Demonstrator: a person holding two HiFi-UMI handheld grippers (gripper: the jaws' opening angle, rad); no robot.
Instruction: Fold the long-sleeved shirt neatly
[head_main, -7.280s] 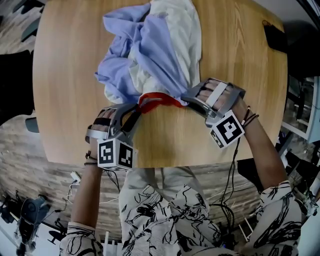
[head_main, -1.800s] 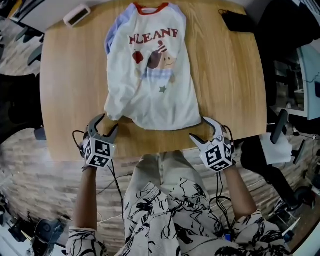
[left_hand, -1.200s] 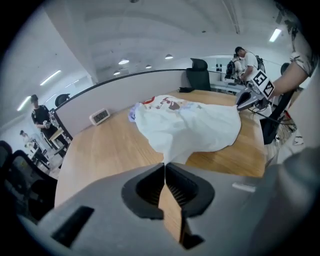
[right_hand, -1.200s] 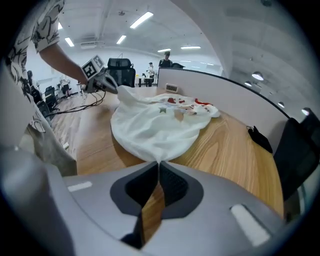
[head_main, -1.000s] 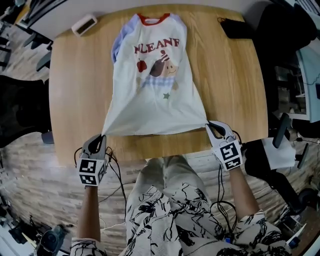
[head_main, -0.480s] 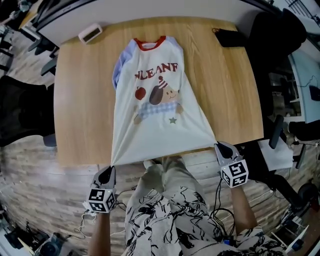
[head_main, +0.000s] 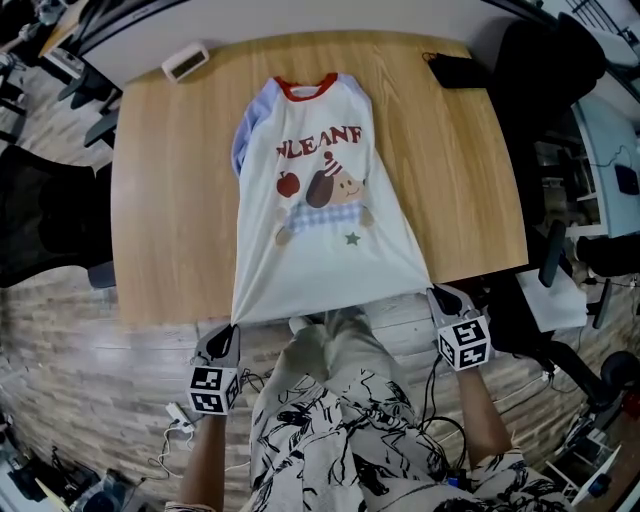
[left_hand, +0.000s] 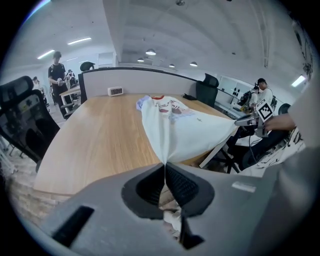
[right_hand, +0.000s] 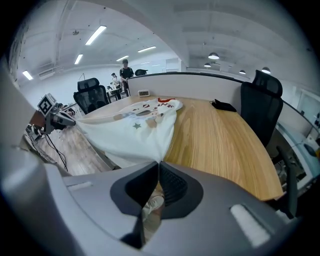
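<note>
The long-sleeved shirt (head_main: 318, 228) lies face up on the wooden table (head_main: 170, 200), white body with a cartoon print, red collar at the far side and lilac sleeves tucked along its sides. Its hem is stretched taut past the table's near edge. My left gripper (head_main: 230, 329) is shut on the hem's left corner (left_hand: 163, 159). My right gripper (head_main: 436, 293) is shut on the hem's right corner (right_hand: 158, 159). In the left gripper view the shirt (left_hand: 175, 127) fans out from the jaws; the right gripper view shows the shirt (right_hand: 135, 130) the same way.
A small white clock (head_main: 185, 61) stands at the table's far left corner and a black object (head_main: 455, 70) lies at the far right. Black office chairs (head_main: 545, 60) stand beside the table. The person's patterned trousers (head_main: 340, 420) are below the near edge.
Both grippers have pulled the hem back toward the person and off the near edge, drawing the shirt flat and taut. In the last half second they barely shifted.
</note>
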